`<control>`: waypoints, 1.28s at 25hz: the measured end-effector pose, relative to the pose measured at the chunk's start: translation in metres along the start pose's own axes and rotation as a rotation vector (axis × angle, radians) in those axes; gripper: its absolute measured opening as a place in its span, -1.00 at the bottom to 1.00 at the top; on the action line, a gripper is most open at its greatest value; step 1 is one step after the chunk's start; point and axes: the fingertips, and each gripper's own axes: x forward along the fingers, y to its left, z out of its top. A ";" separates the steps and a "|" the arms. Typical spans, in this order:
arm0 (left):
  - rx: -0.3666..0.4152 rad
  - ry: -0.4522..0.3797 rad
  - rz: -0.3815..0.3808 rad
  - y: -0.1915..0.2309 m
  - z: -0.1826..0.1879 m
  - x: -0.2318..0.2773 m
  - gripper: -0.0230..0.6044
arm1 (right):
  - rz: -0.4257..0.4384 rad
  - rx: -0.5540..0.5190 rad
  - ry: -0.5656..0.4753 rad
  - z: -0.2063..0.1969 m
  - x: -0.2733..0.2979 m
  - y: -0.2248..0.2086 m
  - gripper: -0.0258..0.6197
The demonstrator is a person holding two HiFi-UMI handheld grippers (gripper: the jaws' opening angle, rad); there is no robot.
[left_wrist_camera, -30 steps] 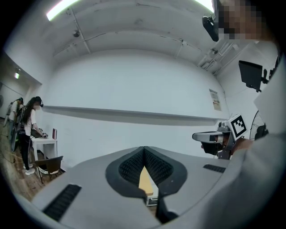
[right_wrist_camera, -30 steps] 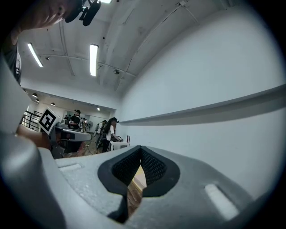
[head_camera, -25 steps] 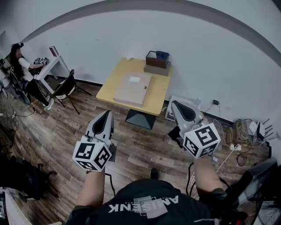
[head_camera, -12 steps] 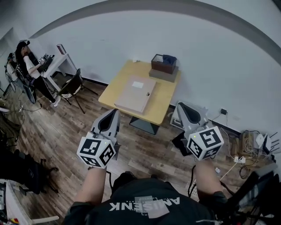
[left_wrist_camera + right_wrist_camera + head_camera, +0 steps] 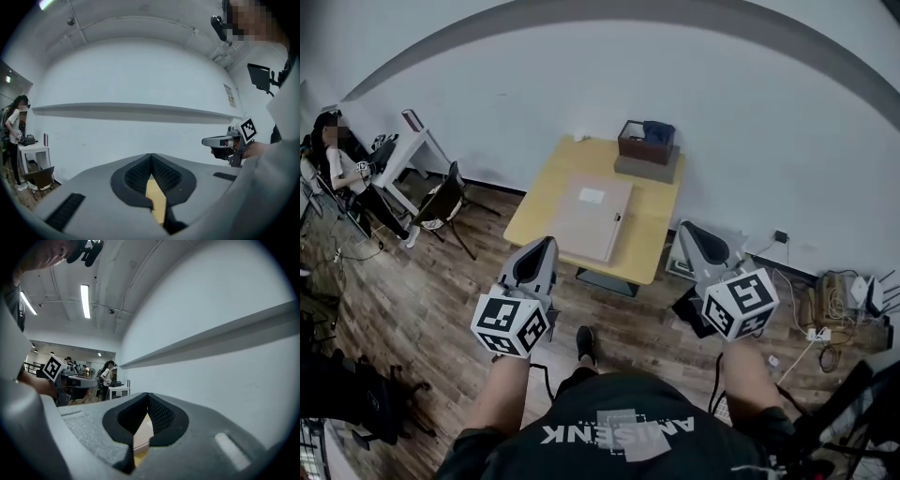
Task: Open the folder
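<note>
folder (image 5: 592, 219), shut, flat on table (image 5: 649, 234); left gripper (image 5: 544, 246) and right gripper (image 5: 686, 230), jaws pressed together, empty: risk, unopened tips shove it toward box (image 5: 642, 142) at 12 o'clock.

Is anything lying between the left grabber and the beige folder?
No. The head view shows only bare yellow wooden tabletop between the grey left gripper and the flat beige folder.

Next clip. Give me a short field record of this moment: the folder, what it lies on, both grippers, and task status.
target: flat beige folder, closed, lying on light wooden table
also on table: brown box at the far edge
left gripper: shut, empty, not touching the folder
right gripper: shut, empty, not touching the folder
task status: folder not yet opened
</note>
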 end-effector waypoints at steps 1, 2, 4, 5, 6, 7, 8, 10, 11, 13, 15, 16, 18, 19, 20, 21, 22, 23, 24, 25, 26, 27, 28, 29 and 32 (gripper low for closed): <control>0.000 0.003 -0.010 0.011 -0.001 0.009 -0.93 | -0.011 -0.003 0.004 -0.001 0.010 -0.002 -0.92; 0.001 0.006 -0.023 0.021 -0.002 0.018 -0.93 | -0.023 -0.007 0.006 -0.001 0.021 -0.004 -0.92; 0.006 0.015 -0.052 0.041 -0.002 0.038 -0.93 | -0.048 -0.006 0.001 0.000 0.043 -0.010 -0.92; 0.009 0.018 -0.067 0.050 -0.002 0.047 -0.93 | -0.059 -0.004 -0.001 0.000 0.054 -0.012 -0.92; 0.012 0.021 -0.082 0.060 -0.002 0.056 -0.93 | -0.070 -0.004 0.000 0.000 0.065 -0.014 -0.92; 0.013 0.022 -0.095 0.069 -0.002 0.065 -0.93 | -0.082 -0.005 0.005 -0.002 0.075 -0.016 -0.92; 0.010 0.019 -0.106 0.079 -0.002 0.073 -0.93 | -0.097 -0.004 0.013 -0.003 0.085 -0.019 -0.92; -0.009 0.007 -0.121 0.100 -0.002 0.089 -0.93 | -0.132 0.005 0.029 -0.008 0.106 -0.025 -0.92; -0.017 0.006 -0.128 0.110 -0.003 0.097 -0.93 | -0.147 0.012 0.035 -0.010 0.117 -0.027 -0.92; -0.020 0.017 -0.149 0.127 -0.008 0.114 -0.93 | -0.172 0.025 0.045 -0.017 0.137 -0.031 -0.92; -0.016 0.035 -0.173 0.140 -0.016 0.131 -0.93 | -0.200 0.026 0.059 -0.023 0.154 -0.035 -0.92; -0.018 0.042 -0.183 0.146 -0.019 0.139 -0.93 | -0.215 0.026 0.065 -0.025 0.161 -0.039 -0.92; -0.024 0.053 -0.203 0.154 -0.023 0.153 -0.93 | -0.246 0.037 0.068 -0.027 0.173 -0.045 -0.92; -0.027 0.058 -0.213 0.158 -0.025 0.158 -0.93 | -0.260 0.047 0.068 -0.028 0.177 -0.048 -0.92; -0.027 0.066 -0.222 0.160 -0.028 0.163 -0.93 | -0.271 0.059 0.071 -0.031 0.182 -0.051 -0.92; -0.025 0.076 -0.229 0.162 -0.032 0.169 -0.93 | -0.277 0.069 0.078 -0.035 0.187 -0.054 -0.92; -0.025 0.088 -0.232 0.164 -0.037 0.174 -0.93 | -0.279 0.077 0.091 -0.041 0.192 -0.056 -0.92; -0.026 0.101 -0.232 0.166 -0.043 0.179 -0.93 | -0.274 0.083 0.107 -0.047 0.198 -0.059 -0.92; -0.027 0.115 -0.227 0.167 -0.049 0.184 -0.93 | -0.264 0.087 0.123 -0.055 0.204 -0.061 -0.92; -0.024 0.130 -0.219 0.168 -0.057 0.188 -0.93 | -0.249 0.092 0.139 -0.062 0.210 -0.064 -0.92; -0.017 0.147 -0.207 0.168 -0.065 0.192 -0.93 | -0.232 0.098 0.156 -0.070 0.216 -0.067 -0.83; -0.008 0.167 -0.192 0.168 -0.074 0.195 -0.93 | -0.217 0.108 0.172 -0.080 0.220 -0.071 -0.82; -0.002 0.188 -0.175 0.167 -0.084 0.197 -0.93 | -0.204 0.119 0.190 -0.090 0.224 -0.074 -0.81; -0.001 0.209 -0.159 0.165 -0.094 0.199 -0.93 | -0.190 0.131 0.208 -0.100 0.228 -0.077 -0.80; -0.022 0.266 -0.133 0.155 -0.123 0.203 -0.93 | -0.147 0.154 0.268 -0.132 0.235 -0.089 -0.73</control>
